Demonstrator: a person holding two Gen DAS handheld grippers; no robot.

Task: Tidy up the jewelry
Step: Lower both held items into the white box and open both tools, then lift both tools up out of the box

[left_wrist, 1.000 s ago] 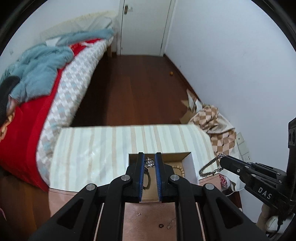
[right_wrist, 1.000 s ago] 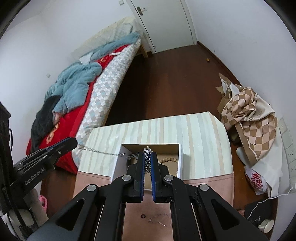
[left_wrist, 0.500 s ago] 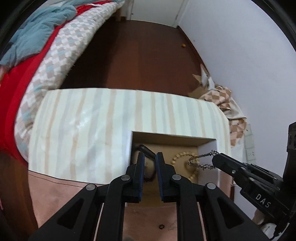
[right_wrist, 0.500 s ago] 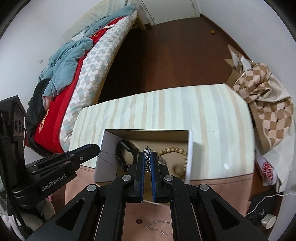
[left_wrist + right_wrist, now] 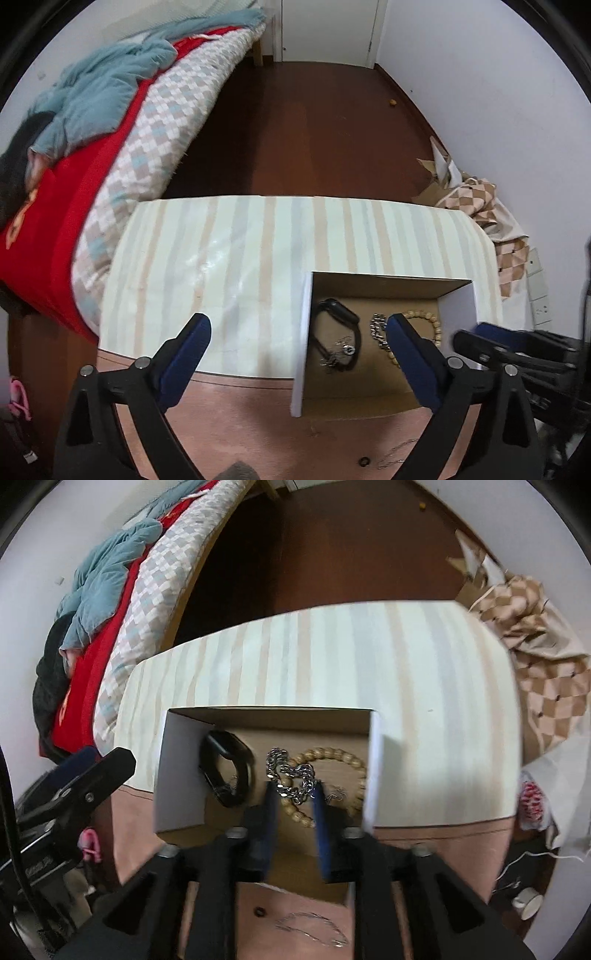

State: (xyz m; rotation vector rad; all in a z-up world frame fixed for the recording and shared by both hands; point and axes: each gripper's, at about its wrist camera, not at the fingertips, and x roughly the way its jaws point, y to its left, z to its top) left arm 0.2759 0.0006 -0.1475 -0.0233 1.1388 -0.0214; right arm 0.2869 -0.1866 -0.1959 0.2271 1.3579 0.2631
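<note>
Two tools are hovering over the near edge of the table (image 5: 236, 251), which is wearing a striped cloth. Left tool (image 5: 297, 326) is spreading its blue-padded jaws wide with nothing between them, one pad over the cloth and the other over the open cardboard box (image 5: 456, 306). Right tool (image 5: 294, 792) is sitting just above the box's near part with its jaws parted to a moderate gap, gripping nothing; the silver chain (image 5: 290, 775) is lying loose on the box floor just past the fingertips, draped partly over the wooden bead bracelet (image 5: 332, 757).

Inside the box, a black watch (image 5: 225, 766) is resting toward the left wall, and a small silvery trinket (image 5: 341, 350) is lying by its strap (too small to identify). The right tool's own body is blocking the near stretch of the box floor in its view.

On the bare table in front of the box, a thin chain (image 5: 314, 925) and a small dark ring (image 5: 260, 911) are lying apart from each other. A bed (image 5: 122, 155) with red and checked covers is standing at far left, and a heap of checked fabric (image 5: 543, 664) is slumping against the wall at right.
</note>
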